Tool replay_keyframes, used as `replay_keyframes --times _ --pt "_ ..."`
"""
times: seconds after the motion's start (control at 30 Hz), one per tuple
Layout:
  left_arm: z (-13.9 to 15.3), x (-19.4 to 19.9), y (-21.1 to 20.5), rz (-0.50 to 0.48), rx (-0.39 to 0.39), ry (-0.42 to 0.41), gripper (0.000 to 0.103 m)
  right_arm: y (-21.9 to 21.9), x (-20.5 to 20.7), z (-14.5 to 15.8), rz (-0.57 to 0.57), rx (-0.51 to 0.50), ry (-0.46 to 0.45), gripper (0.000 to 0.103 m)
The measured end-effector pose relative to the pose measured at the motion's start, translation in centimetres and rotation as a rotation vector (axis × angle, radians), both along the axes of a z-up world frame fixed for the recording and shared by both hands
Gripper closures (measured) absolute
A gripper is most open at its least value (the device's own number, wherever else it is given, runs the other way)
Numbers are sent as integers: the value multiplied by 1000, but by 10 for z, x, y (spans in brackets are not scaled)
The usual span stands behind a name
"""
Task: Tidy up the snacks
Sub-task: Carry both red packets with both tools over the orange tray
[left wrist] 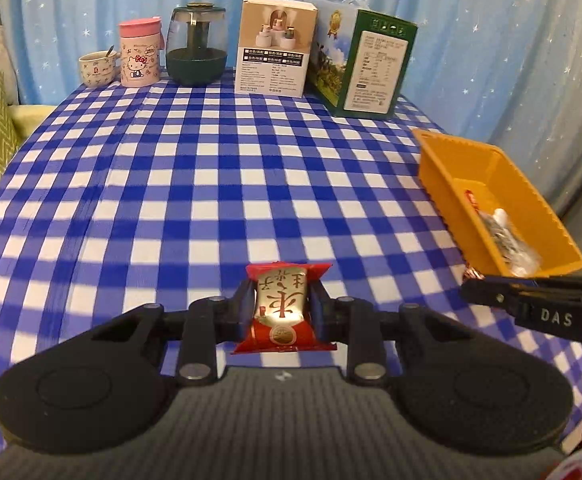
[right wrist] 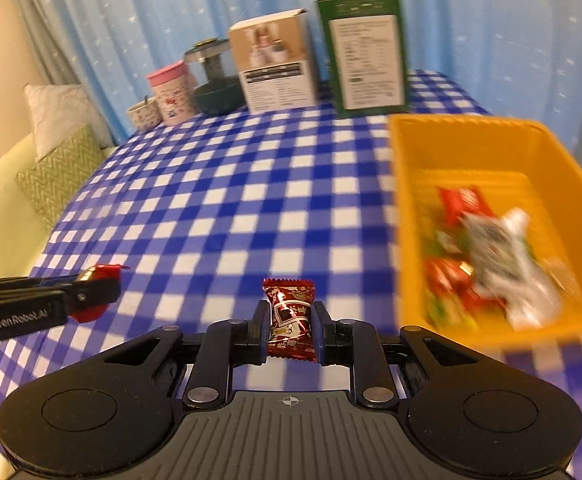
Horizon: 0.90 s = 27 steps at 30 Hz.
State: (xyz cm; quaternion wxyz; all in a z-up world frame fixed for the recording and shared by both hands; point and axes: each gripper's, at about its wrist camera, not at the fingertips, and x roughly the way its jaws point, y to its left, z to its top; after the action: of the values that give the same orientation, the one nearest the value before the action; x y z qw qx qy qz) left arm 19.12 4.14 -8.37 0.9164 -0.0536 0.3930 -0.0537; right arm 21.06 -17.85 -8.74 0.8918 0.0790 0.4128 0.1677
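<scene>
Closest in the left wrist view, the left tool has its two fingers pressed on a red and gold snack packet, held above the blue checked worktop. At the worktop's right edge stands an orange bin with wrapped snacks inside. Along the far edge stand a cup, a pink mug, a green jar and two boxes.

Closest in the right wrist view, the right tool clamps a dark red candy wrapper just beside the orange bin. The left tool shows at the left, gripping its red packet.
</scene>
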Motion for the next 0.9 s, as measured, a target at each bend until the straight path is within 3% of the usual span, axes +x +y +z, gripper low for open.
replay_keyframes --times 0.47,0.9 --pt "41 -67 -72 -78 -33 -44 77 -86 -96 44 -221 5 -11 81" --pt "48 -86 -125 -175 -48 -25 77 -123 -128 70 -321 -149 -59 81"
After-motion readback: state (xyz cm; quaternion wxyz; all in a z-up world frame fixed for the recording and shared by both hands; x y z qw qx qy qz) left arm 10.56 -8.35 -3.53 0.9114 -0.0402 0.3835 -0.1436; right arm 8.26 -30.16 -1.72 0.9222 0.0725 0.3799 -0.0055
